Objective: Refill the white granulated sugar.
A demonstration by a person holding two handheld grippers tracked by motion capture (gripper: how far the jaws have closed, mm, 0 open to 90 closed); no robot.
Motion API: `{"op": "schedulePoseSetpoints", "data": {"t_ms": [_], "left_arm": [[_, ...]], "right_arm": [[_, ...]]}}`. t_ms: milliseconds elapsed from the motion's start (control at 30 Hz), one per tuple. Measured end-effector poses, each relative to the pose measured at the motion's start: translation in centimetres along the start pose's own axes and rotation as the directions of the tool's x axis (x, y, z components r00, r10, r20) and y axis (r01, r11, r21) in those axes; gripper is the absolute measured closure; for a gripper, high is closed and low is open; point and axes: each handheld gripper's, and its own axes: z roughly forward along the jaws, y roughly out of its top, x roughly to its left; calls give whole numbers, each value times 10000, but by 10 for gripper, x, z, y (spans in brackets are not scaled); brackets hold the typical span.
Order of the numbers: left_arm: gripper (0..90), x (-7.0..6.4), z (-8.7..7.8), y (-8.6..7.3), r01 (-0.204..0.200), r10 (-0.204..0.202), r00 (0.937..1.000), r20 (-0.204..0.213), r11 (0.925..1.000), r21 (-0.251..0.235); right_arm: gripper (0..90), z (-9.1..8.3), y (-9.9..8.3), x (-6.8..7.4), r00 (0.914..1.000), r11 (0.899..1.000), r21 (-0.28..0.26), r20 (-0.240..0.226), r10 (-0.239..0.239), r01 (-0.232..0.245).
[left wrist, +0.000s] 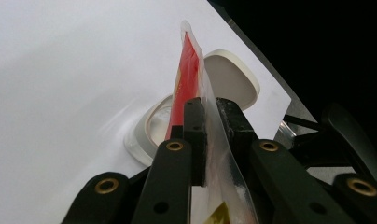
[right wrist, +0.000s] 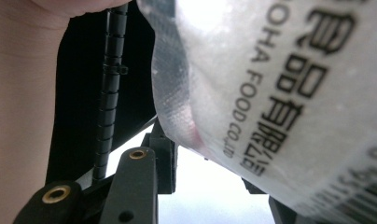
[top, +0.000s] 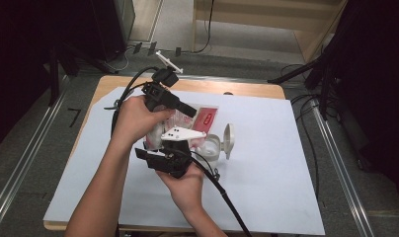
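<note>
Nearest the front edge of the surface, right gripper [top: 175,146] tilted up under a clear crinkly plastic food pouch with red panel and black print [top: 180,121]; pouch bottom corner hanging between its jaws in the right gripper view [right wrist: 280,93], but no telling whether clamped or just loose around it. Just beyond, left gripper [top: 190,109] with jaws pinched nearly together on the pouch's flat sealed edge [left wrist: 210,135]. Pouch held in the air near the middle of the surface, above a small round white plastic container with flip lid hinged open [top: 215,144]. Light, limp, slick film by the look of it: likely to sag and slide. Best gripped on the stiff seam, not the soft belly. White sheet over the surface [top: 286,163] beyond.
</note>
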Motion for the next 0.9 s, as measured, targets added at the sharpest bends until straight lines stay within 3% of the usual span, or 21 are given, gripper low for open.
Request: {"op": "schedulePoseSetpoints", "data": {"t_ms": [300, 600, 900], "left_arm": [[830, 0, 2, 1, -88, 85, 9997, 213, 9998, 155], [827, -8, 1, -1, -484, 485, 9988, -98, 9988, 112], [822, -14, 3, -3, -438, 438, 9990, -107, 9990, 60]], "right_arm": [[642, 1, -1, 5, 9982, 9996, 29, 529, -285, 284], [634, 2, -3, 7, 9972, 9995, -149, 693, -285, 296], [644, -2, -5, 10, 9974, 9992, -196, 636, -326, 339]]}}
